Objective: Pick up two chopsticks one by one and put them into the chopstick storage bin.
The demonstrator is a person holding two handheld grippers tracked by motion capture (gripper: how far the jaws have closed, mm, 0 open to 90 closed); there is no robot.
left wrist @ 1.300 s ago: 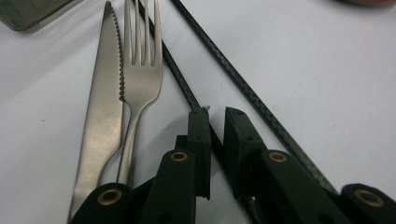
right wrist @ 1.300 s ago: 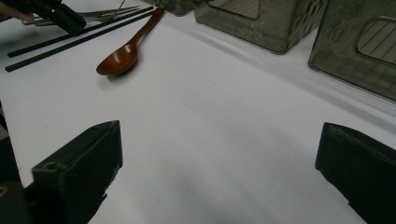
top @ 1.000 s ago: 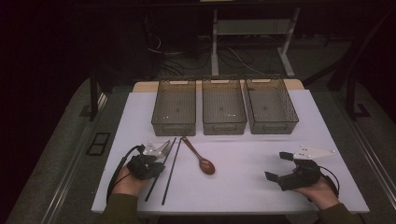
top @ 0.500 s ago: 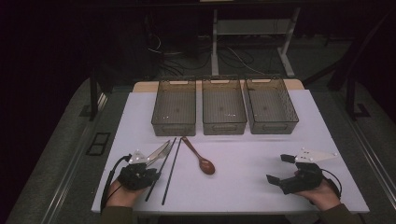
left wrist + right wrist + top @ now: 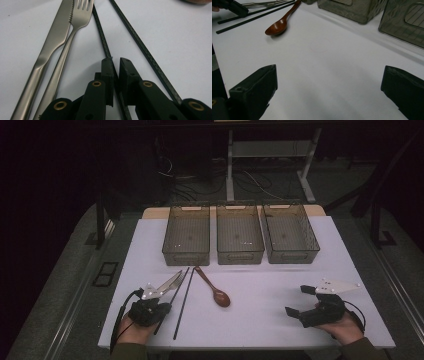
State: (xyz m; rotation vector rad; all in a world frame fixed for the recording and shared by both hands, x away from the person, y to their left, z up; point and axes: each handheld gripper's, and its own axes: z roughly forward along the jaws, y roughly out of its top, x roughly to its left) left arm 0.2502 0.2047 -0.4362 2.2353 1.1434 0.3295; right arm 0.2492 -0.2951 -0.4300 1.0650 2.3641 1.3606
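left gripper [image 5: 114,65] closed on chopstick [image 5: 103,37]

From my high view, the left gripper [image 5: 152,306] covers the near ends of the knife [image 5: 167,284] and fork [image 5: 176,281], and I can't tell there whether it actually pinches the chopstick [image 5: 167,307] beneath it. In my left gripper view the knife [image 5: 47,50] and fork [image 5: 67,42] run off the top and bottom edges, and the spoon [image 5: 197,1] is just a sliver at the top. In my right gripper view the bins [image 5: 352,10] are cropped by the top edge and the left gripper [image 5: 229,7] is cut off at the corner.
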